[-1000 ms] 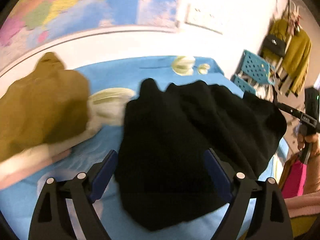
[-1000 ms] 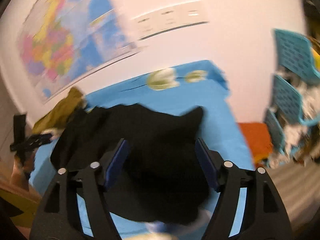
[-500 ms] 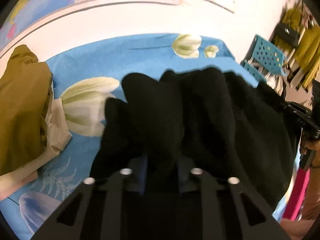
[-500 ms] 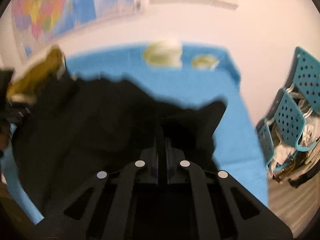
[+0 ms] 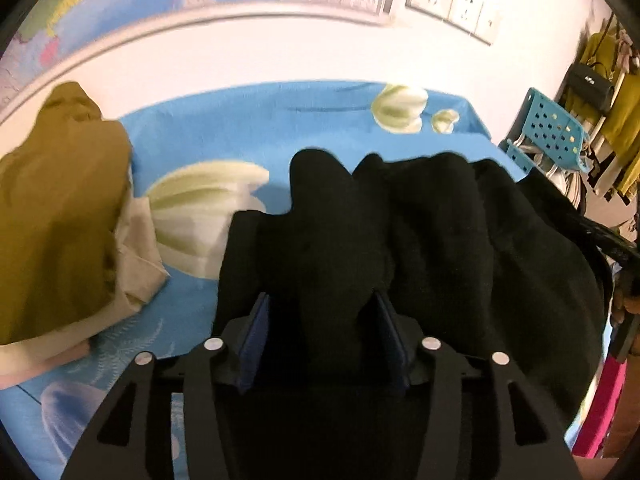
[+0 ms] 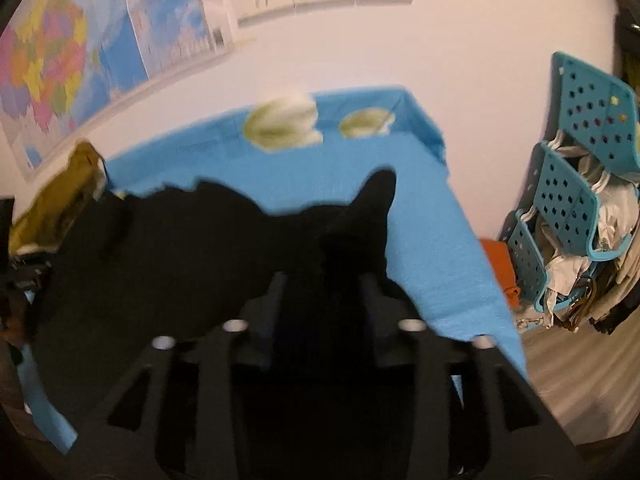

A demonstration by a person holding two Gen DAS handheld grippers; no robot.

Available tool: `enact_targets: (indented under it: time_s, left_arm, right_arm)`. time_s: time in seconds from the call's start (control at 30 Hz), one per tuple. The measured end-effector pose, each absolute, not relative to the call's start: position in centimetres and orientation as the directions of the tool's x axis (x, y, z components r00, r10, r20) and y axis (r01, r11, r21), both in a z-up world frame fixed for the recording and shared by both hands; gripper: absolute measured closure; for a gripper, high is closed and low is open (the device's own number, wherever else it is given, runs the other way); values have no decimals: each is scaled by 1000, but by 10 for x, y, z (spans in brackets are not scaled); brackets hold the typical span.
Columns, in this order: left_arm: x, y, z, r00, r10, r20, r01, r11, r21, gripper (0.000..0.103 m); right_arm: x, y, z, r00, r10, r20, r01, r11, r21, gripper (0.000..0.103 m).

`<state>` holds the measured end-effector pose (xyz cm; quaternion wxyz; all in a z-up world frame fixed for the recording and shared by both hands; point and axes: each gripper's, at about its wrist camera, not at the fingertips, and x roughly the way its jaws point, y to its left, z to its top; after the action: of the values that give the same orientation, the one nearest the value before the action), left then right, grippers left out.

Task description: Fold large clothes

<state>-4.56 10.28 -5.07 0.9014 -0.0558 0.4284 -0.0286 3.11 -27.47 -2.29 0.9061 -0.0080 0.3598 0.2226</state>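
Turquoise perforated baskets (image 6: 560,216) hold crumpled clothes (image 6: 608,216) beside the table (image 6: 424,200).

Black garment (image 6: 192,264) on blue cloth (image 6: 424,240), fold between right gripper (image 6: 324,300) parted fingers (image 6: 276,304), just opening

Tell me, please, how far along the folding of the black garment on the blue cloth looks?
Early. Done: the black garment lies bunched on the blue cloth, with no neat fold visible. In hand: the left tongs and right tongs have just been opening, fabric between their fingers. Left: smoothing and folding it; the olive garment lies heaped beside it.
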Motion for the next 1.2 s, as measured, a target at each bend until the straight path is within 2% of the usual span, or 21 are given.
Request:
enact_targets:
  time_s: [0.07,0.17,0.27,0.33,0.43,0.5,0.63,0.7,0.8,0.97,1.2]
  left_arm:
    - [-54,102,-45,656,-97,-749,10,993,-119,38]
    - [-64,100,-37,690,-80,-719,15,995,-97,29]
    - [-68,99,-36,703,-48,-710,-5,997,-73,28]
    - [-67,99,-41,691,-79,-719,19,996,-91,28]
    - [-55,102,-60,632,-59,-773,-11,996,-84,28]
    - [-52,106,-68,612,-76,-788,-22,993,-113,26]
    - [-65,111,-59,645,-82,-760,-25,991,-128,25]
    - [-73,112,-55,657,-79,-750,-25,992,-126,25]
    - [-86,110,-50,678,-70,-732,-29,992,-122,24]
    - [-104,103,-41,706,-57,-706,-24,994,-104,20]
    - [-124,97,-38,724,-59,-687,-11,995,-97,18]
  right_arm:
    - [14,-270,-7,658,445,-608,-459,877,145,55]
    - [-5,-255,3,636,524,-566,-547,824,148,50]
    - [-16,-224,-9,553,595,-583,-645,749,153,50]
    - [-13,-206,-25,523,569,-634,-654,745,130,50]
    - [1,-188,-56,497,501,-709,-626,772,107,51]
    - [7,-189,-62,483,490,-726,-606,785,127,51]
    - [-11,-193,-35,531,516,-672,-616,780,112,47]
    - [-32,-190,-15,526,580,-622,-674,731,111,43]
    - [-58,-172,-2,496,634,-594,-754,654,68,36]
    - [-97,-136,-7,431,663,-612,-845,535,-15,31]
    - [-126,-106,-29,420,624,-659,-878,462,-122,26]
